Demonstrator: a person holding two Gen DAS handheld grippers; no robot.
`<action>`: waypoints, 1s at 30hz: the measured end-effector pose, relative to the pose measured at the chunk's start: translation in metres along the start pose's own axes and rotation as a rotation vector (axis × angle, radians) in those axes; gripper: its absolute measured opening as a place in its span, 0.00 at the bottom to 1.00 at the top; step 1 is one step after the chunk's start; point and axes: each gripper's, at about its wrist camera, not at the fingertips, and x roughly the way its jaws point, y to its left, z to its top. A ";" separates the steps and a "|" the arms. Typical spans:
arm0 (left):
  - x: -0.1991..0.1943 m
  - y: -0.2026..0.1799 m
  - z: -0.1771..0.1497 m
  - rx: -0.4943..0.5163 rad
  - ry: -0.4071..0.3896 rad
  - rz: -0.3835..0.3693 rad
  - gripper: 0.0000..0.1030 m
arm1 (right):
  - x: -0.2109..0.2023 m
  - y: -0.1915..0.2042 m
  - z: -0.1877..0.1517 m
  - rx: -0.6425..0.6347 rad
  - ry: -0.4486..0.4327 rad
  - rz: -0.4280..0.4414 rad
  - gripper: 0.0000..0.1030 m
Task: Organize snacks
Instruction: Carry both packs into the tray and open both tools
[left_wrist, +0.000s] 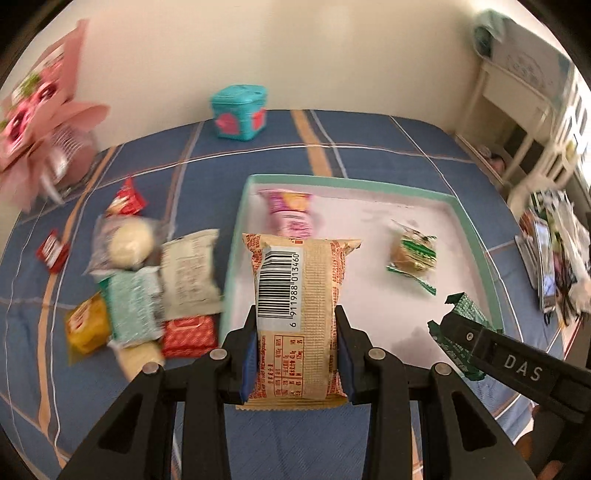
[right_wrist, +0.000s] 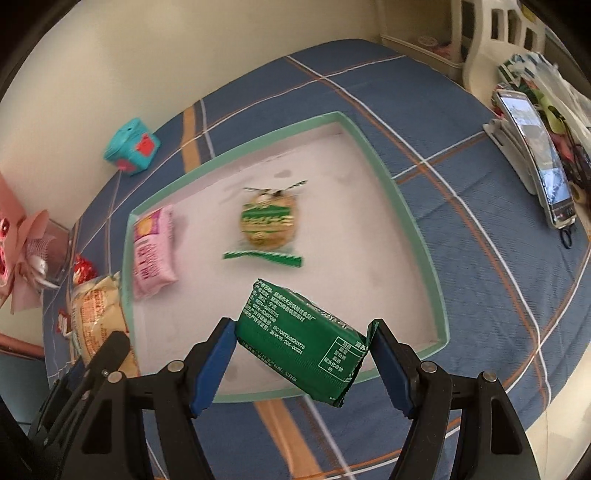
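My left gripper (left_wrist: 297, 343) is shut on a tan snack packet (left_wrist: 301, 314) with a barcode, held above the near left edge of the mint-rimmed white tray (left_wrist: 236, 236). My right gripper (right_wrist: 301, 354) is shut on a dark green snack packet (right_wrist: 301, 343), tilted above the tray's (right_wrist: 406, 206) near side. That green packet (left_wrist: 469, 314) and the right gripper (left_wrist: 461, 328) also show at the lower right of the left wrist view. In the tray lie a pink packet (left_wrist: 290, 214) (right_wrist: 153, 247) and a green-and-gold wrapped cake (left_wrist: 413, 254) (right_wrist: 267, 221).
A pile of loose snacks (left_wrist: 147, 280) lies on the blue plaid cloth left of the tray. A teal box (left_wrist: 239, 110) stands by the wall, pink flowers (left_wrist: 40, 122) at far left. A phone (right_wrist: 543, 162) and clutter sit at the right edge.
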 end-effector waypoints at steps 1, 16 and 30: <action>0.005 -0.003 0.000 0.009 0.004 0.000 0.36 | 0.001 -0.003 0.001 0.003 0.003 0.000 0.74; 0.051 -0.004 0.009 0.013 0.058 0.007 0.48 | 0.019 0.001 0.004 -0.020 0.031 0.010 0.75; 0.022 0.051 0.004 -0.156 0.086 0.013 0.55 | 0.017 0.017 -0.002 -0.089 0.021 0.001 0.76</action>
